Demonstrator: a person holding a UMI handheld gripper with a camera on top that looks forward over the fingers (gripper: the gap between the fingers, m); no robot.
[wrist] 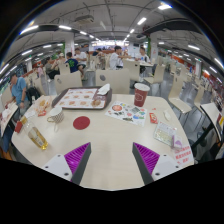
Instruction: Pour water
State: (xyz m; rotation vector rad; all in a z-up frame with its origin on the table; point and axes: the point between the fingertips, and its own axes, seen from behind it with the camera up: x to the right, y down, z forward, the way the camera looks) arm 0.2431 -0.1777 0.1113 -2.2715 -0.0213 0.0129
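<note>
Approach step, nothing held: gripper (pixel 112 160) fingers spread open over the table (pixel 105 140). Red paper cup (pixel 141 94) stands well beyond them at 1 o'clock; a clear bottle (pixel 37 137) lies at 10 o'clock. Next move, likely: pick the pouring vessel.

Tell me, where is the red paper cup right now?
In the gripper view, the red paper cup stands on the pale table, far beyond the open gripper, right of the food tray.

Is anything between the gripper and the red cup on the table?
Nothing visible blocks it. The gripper is open over bare table; the red cup stands beyond the fingers, a flat red coaster off to one side.
</note>
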